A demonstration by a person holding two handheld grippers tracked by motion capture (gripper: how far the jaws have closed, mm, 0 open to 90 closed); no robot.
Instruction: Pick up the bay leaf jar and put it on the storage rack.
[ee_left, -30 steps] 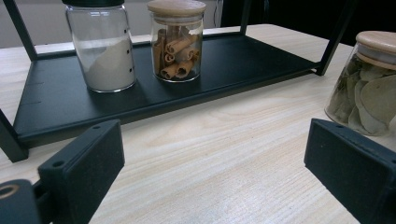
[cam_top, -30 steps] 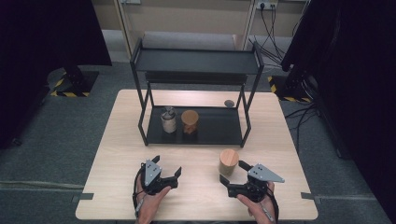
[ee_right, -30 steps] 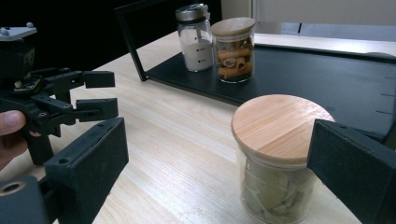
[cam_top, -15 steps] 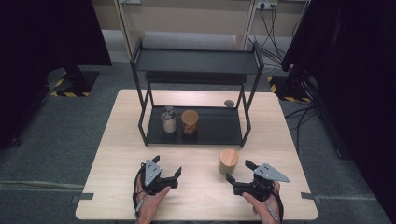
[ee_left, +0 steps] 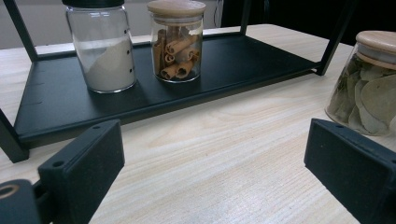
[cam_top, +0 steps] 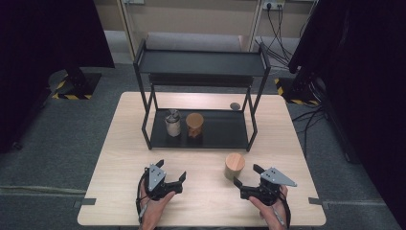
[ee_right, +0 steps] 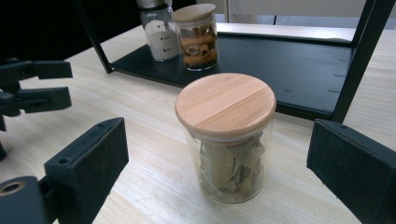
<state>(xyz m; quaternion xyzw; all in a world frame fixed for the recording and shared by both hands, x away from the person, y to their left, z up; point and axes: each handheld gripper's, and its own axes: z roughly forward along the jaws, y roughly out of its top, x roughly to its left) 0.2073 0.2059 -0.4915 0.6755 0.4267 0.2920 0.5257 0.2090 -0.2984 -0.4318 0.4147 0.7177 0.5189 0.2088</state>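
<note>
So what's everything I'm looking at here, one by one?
Table: one, light wood, on a grey floor.
Rack: one, black, two shelves, far half of the table.
Shaker: one, glass, white powder, on the lower shelf.
Cinnamon jar: one, glass, wooden lid, right of the shaker.
Leaf jar: one, glass, wooden lid, on the table before the rack.
Small disc: one, dark, behind the rack.
Left gripper: black, open, near edge.
Right gripper: black, open, beside the leaf jar.

A lab: black curtains (cam_top: 43, 33), hazard-taped stand bases (cam_top: 72, 88), trailing wall cables (cam_top: 277, 28).
</note>
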